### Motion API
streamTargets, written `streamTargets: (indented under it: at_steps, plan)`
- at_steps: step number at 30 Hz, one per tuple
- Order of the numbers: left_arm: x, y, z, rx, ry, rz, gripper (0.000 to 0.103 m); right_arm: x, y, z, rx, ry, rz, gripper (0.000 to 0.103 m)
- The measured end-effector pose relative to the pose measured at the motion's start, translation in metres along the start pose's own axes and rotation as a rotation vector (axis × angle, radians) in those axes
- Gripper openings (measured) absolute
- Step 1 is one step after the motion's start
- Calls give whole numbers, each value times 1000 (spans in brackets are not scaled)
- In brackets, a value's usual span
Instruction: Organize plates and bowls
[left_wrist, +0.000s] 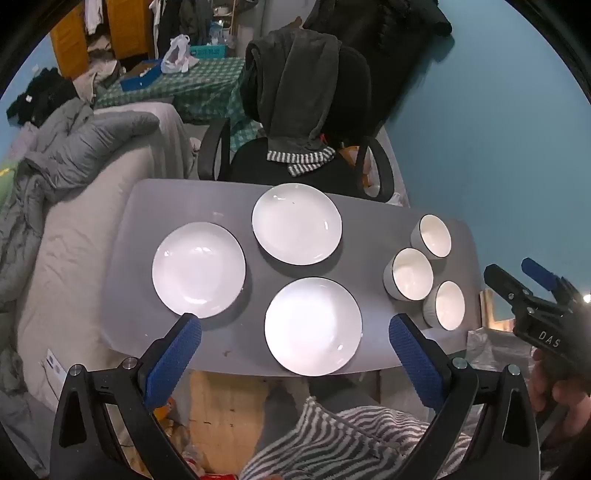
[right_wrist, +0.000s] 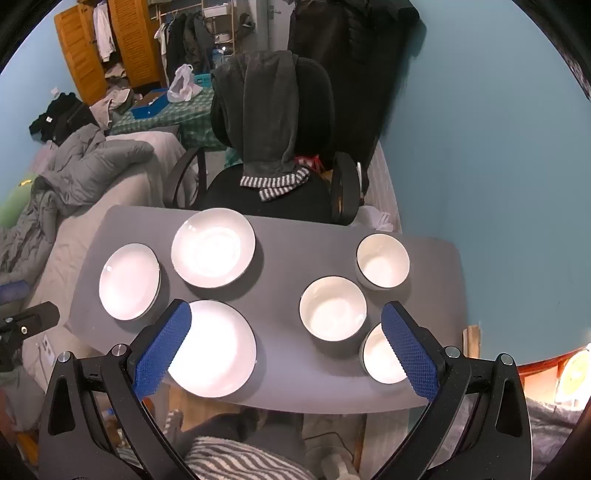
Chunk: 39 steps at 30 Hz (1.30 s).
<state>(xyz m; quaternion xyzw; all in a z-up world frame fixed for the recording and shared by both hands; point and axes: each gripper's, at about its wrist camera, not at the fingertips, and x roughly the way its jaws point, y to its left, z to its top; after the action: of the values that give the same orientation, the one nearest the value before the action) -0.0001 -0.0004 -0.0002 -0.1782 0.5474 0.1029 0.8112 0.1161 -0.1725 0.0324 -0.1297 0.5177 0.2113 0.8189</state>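
Observation:
Three white plates lie apart on the grey table (left_wrist: 369, 229): a left plate (left_wrist: 198, 269), a far plate (left_wrist: 296, 223) and a near plate (left_wrist: 313, 326). Three white bowls stand upright at the right: far bowl (left_wrist: 432, 235), middle bowl (left_wrist: 409, 274), near bowl (left_wrist: 445, 305). My left gripper (left_wrist: 294, 334) is open and empty, held above the near plate. My right gripper (right_wrist: 286, 321) is open and empty above the table's near edge, between the near plate (right_wrist: 212, 349) and the near bowl (right_wrist: 382, 356). It also shows in the left wrist view (left_wrist: 517, 269) at the far right.
A black office chair (left_wrist: 306, 110) draped with dark clothes stands behind the table. A bed with a grey quilt (left_wrist: 74, 155) lies to the left. The blue wall (left_wrist: 498, 147) is at the right. A striped cloth (left_wrist: 332, 443) lies below the table's near edge.

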Motion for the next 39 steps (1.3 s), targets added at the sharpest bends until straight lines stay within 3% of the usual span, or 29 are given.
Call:
streamTargets:
  at_steps: [2,3,11,19,39]
  plan:
    - [-1,-3,-1,20,-12,28,102,0,0,0,0,-8,1,102]
    - [0,1,1,-16,13,-18,102,0,0,0,1,-7,-1,102]
    - [5,4,3,-19,7,-28,102,2,0,1,3,-2,-4,102]
    - [-3,0,3,13,-4,9,102,2,0,4,3,1,-2,102]
    - [1,5,4,17,10,-3,102,7,4,6,7,8,-1,102]
